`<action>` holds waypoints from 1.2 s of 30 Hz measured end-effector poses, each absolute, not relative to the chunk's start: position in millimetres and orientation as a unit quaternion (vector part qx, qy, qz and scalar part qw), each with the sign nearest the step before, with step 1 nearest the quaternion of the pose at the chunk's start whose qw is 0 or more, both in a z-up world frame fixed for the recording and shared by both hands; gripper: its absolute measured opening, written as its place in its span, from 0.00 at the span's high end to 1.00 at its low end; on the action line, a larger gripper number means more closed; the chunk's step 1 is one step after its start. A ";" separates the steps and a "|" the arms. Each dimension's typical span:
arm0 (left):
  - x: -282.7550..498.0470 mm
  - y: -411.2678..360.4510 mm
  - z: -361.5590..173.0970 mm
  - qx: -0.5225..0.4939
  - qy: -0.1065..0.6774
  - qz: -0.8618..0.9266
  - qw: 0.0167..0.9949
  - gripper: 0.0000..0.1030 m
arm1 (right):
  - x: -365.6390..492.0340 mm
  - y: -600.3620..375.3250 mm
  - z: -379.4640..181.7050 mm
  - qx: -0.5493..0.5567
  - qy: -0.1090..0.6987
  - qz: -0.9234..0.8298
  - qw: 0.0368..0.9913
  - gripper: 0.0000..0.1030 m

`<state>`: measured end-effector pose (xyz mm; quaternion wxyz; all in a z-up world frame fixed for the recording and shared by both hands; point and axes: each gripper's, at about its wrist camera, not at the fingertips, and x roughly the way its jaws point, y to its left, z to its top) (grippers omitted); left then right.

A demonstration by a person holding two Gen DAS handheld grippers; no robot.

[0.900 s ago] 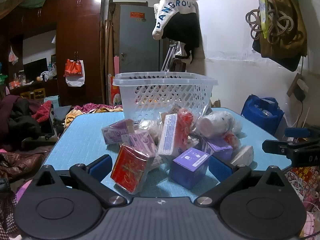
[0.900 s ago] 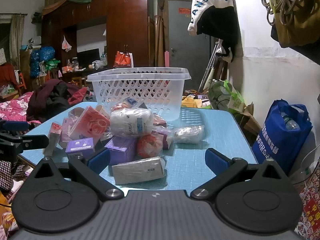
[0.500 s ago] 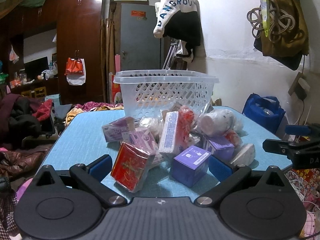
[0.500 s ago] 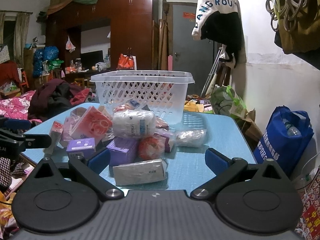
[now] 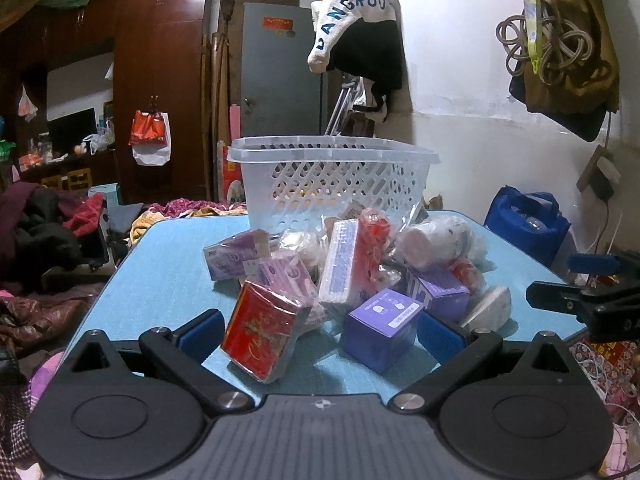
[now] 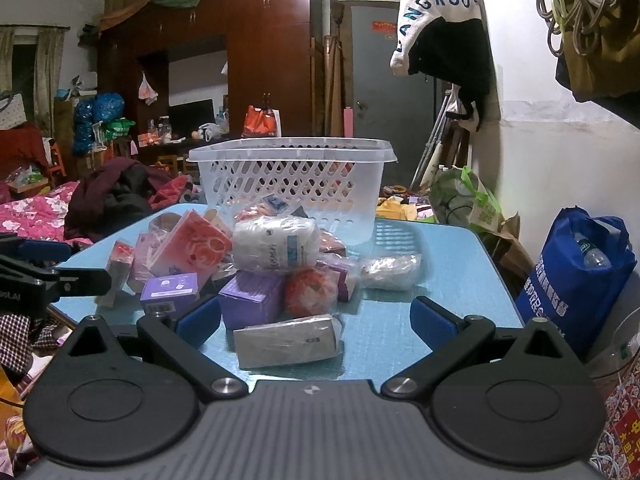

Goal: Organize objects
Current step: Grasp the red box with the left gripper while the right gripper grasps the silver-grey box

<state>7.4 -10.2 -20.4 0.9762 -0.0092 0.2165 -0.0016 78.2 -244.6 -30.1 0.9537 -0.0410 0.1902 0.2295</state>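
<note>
A pile of small packs lies on the blue table [image 5: 160, 264] in front of a white plastic basket [image 5: 332, 176]. Nearest my left gripper [image 5: 318, 330] are a red wrapped box [image 5: 260, 332] and a purple box [image 5: 380, 326]; both sit between its wide open jaws, untouched. My right gripper [image 6: 316, 322] is also open, with a white wrapped pack [image 6: 288, 340] and a purple box [image 6: 252, 298] between its jaws, pads apart from them. A white roll pack [image 6: 276, 244] tops the pile. The basket [image 6: 296, 184] stands behind.
A blue bag [image 6: 576, 272] stands on the floor right of the table. Clothes hang on the right wall [image 5: 360, 40]. Piled clothing [image 6: 120, 200] and bedding lie left of the table. The other gripper shows at the frame edge [image 5: 580, 300] in the left wrist view.
Both views have shifted only slightly; the pile and basket sit a little differently in frame. Both grippers stay open and nothing was taken hold of.
</note>
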 end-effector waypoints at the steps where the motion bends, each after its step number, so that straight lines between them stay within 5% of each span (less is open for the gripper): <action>1: 7.3 -10.1 -20.4 -0.009 0.216 -0.002 0.976 0.00 | 78.2 -244.5 -30.2 -0.041 0.190 0.230 0.954 0.00; 36: 11.7 2.7 -25.2 -0.021 0.224 -0.003 0.974 0.00 | 78.2 -241.3 -31.7 -0.030 0.195 0.265 0.944 0.00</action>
